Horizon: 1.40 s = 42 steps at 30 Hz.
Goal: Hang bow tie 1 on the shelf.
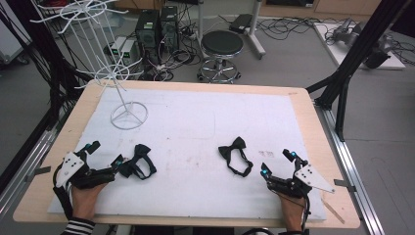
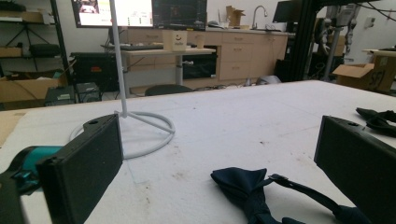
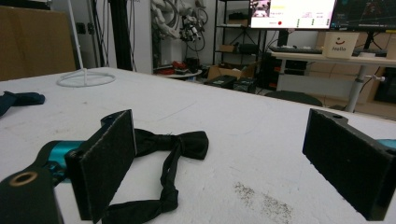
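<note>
Pick-up step, nothing grasped yet. Left gripper (image 1: 105,157) jaws wide, dark bow tie (image 1: 138,161) lower left of frame, lying flat just at its tips. Right gripper (image 1: 277,162) also wide; second bow tie (image 1: 235,154) lies near it, lower centre-right. White wire rack (image 1: 128,115) upper left. Next, likely: push left jaws around the bow knot, close.

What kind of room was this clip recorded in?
Most likely a robotics or engineering lab. Computer towers and tangled cables sit on the floor behind the table, monitors hang over a bench, and robot parts are on racks.
</note>
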Available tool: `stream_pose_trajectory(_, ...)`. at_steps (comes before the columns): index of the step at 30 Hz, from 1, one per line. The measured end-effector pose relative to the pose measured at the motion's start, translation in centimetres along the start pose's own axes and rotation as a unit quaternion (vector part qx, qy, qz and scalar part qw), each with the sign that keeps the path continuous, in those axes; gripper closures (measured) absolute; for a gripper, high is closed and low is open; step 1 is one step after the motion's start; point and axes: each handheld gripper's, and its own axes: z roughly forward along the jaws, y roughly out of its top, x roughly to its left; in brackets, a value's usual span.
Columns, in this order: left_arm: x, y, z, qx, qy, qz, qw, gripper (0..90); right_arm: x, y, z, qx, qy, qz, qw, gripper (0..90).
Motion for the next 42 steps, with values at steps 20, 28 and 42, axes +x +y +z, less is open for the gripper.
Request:
stream_pose_trajectory(20,0.0,1.0,0.2,0.005,-0.037,0.008,0.9993,1.7,0.1,0.0,0.0,-0.002,-0.009,-0.003,0.9999,9.0)
stream_pose_trajectory(28,-0.2,3.5,0.8,0.024,-0.054,0.026,0.9979,1.7,0.1,0.0,0.0,-0.003,-0.010,-0.003,0.9999,9.0)
stream_pose_trajectory(42,-0.4,6.9,2.3,0.099,-0.088,0.065,0.9891,1.8,0.1,0.0,0.0,-0.002,-0.010,-0.002,0.9999,9.0)
